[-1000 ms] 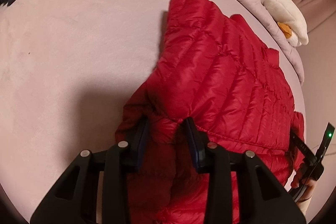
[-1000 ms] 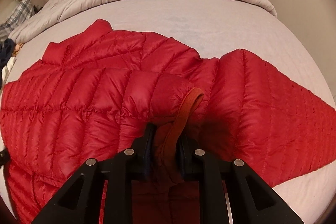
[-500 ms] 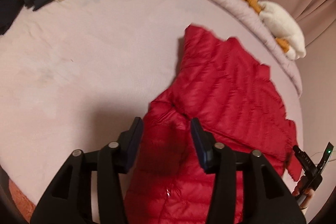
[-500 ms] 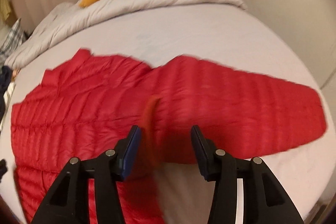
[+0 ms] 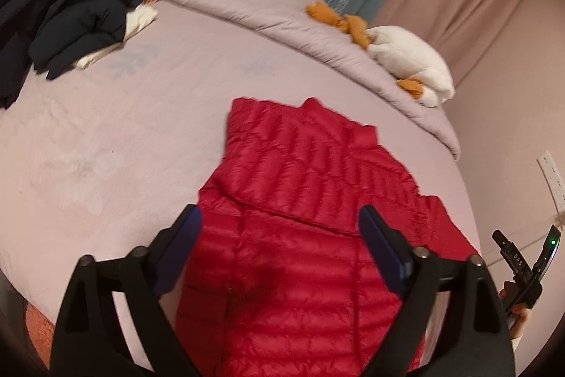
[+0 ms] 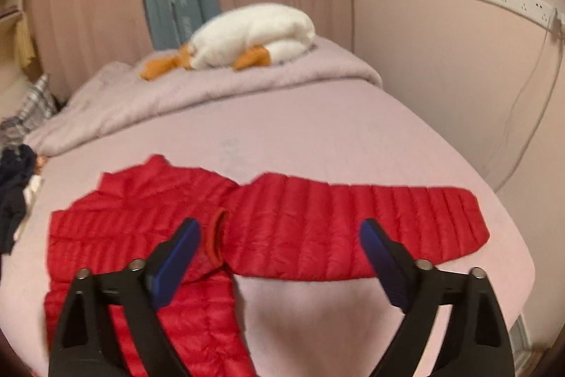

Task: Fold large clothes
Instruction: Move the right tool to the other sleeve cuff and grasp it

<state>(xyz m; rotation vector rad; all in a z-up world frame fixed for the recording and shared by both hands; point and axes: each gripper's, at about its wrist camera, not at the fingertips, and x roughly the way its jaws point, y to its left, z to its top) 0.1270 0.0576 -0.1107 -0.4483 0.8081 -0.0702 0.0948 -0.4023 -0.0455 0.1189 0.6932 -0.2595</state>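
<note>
A: Where is the red jacket (image 5: 303,235)?
B: Flat on the bed (image 5: 106,143), 1 sleeve (image 6: 353,228) stretched toward 3 o'clock.
A: The grippers?
B: Left gripper (image 5: 279,235) and right gripper (image 6: 279,246) have just spread wide; both empty.

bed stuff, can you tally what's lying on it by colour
red: 1, puffer jacket
dark navy: 1, heap of clothes
white and orange: 1, plush toy
lilac: 1, duvet
total: 4
</note>
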